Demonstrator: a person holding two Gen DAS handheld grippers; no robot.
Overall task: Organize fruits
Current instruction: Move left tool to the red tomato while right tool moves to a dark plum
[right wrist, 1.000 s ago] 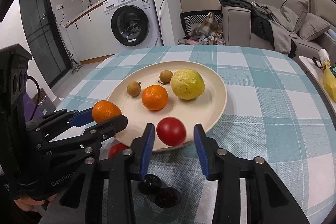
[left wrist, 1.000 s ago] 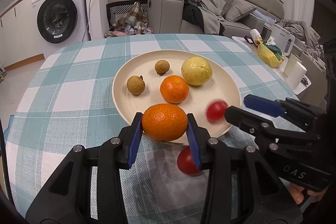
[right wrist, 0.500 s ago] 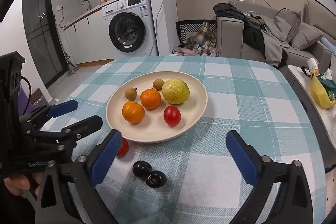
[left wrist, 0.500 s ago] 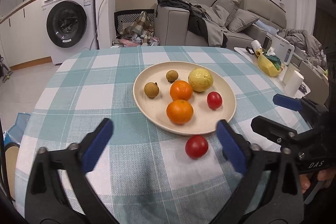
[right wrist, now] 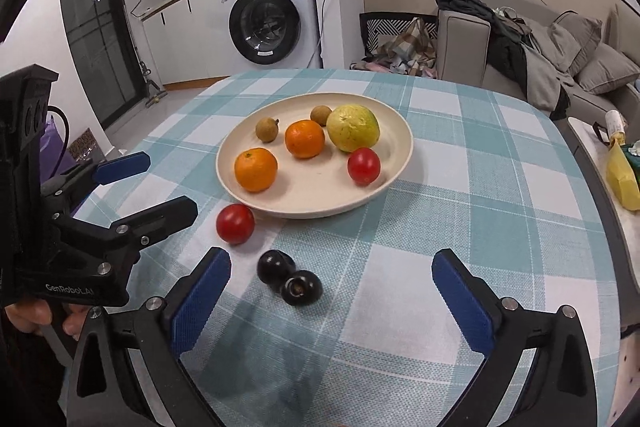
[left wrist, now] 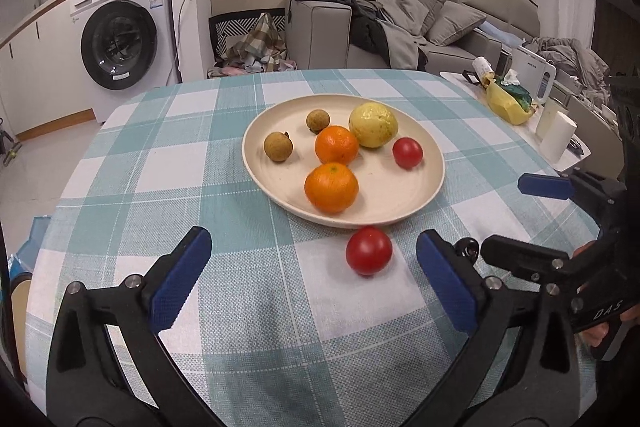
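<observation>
A cream plate [left wrist: 424, 195] [right wrist: 396, 183] on the checked tablecloth holds two oranges [left wrist: 331, 187] [right wrist: 256, 169], a yellow-green fruit [left wrist: 373, 125] [right wrist: 353, 128], two brown longans [left wrist: 278, 146] and a red tomato [left wrist: 407, 153] [right wrist: 363, 166]. A second red tomato [left wrist: 368, 250] [right wrist: 235, 223] lies on the cloth just in front of the plate. Two dark plums [right wrist: 289, 277] lie beside it, between my right gripper's fingers. My left gripper [left wrist: 312, 283] is open and empty, behind the loose tomato. My right gripper [right wrist: 332, 303] is open and empty.
The round table's edge [left wrist: 72, 187] curves at the left and far side. A side table with a yellow bag [left wrist: 506, 99] and white cups stands to the right. A washing machine [left wrist: 120, 39] and a sofa [left wrist: 400, 27] are beyond the table.
Both grippers opened and pulled back from the plate. The orange left my left gripper and the red tomato left my right gripper; both now lie on the plate.
</observation>
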